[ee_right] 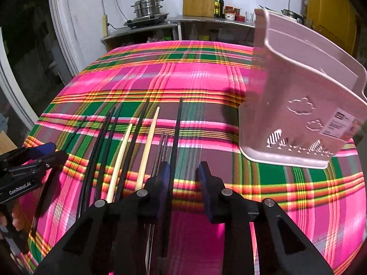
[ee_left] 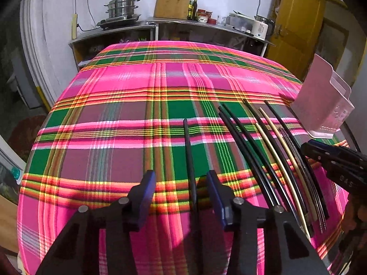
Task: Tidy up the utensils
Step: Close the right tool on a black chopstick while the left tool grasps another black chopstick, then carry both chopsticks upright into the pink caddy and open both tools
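Here, my left gripper (ee_left: 181, 191) hangs over the bright pink, green and yellow plaid cloth (ee_left: 128, 96) on the surface, jaws parted, with a single long black chopstick (ee_left: 188, 151) lying between them, nearer the right pad; the pads are not pressing it. My right gripper (ee_right: 182, 178) stands likewise apart around another black chopstick (ee_right: 176, 133), which lies close against its left pad. Between the two lie more black chopsticks and two pale cream chopsticks (ee_right: 146, 144). A pale pink plastic utensil holder (ee_right: 298, 105) stands at the right.

Oversaturated colours, fisheye-warped dark edges
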### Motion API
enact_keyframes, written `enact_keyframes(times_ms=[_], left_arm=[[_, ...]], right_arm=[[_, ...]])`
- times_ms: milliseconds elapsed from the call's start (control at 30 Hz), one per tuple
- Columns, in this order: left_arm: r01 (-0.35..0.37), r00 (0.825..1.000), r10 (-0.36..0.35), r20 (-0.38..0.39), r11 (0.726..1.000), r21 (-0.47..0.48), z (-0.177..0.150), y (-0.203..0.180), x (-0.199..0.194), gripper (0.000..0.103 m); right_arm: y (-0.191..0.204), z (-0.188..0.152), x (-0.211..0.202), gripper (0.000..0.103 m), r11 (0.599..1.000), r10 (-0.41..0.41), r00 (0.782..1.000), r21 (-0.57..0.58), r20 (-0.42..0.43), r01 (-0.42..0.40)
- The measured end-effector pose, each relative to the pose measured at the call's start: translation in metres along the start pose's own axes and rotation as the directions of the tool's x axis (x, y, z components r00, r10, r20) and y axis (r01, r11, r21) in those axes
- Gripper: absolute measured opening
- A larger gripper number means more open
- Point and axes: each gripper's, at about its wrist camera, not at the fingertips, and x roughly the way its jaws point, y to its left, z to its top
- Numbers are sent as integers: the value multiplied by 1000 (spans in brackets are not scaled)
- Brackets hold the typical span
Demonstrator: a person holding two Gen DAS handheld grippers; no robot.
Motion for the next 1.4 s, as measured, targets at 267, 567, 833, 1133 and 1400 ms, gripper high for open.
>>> enact_keyframes(times_ms=[267, 567, 833, 1133, 1400], left_arm=[[-24, 1000, 25, -8, 999, 29, 9, -4, 7, 27], [-45, 999, 46, -18, 997, 67, 18, -11, 14, 23], [-34, 999, 36, -27, 997, 66, 26, -12, 18, 6], [42, 999, -42, 20, 999, 17, 31, -5, -7, 5], [109, 988, -111, 106, 994, 26, 45, -11, -62, 5]], right_arm=[[6, 13, 16, 22, 1000, -4, 1000, -14, -19, 4], [11, 34, 32, 20, 999, -27, 998, -23, -52, 26], [17, 48, 42, 6, 1000, -5, 998, -21, -66, 4], [19, 50, 6, 6, 999, 48, 999, -4, -1, -48], [12, 52, -46, 6, 996, 83, 993, 9, 87, -84]])
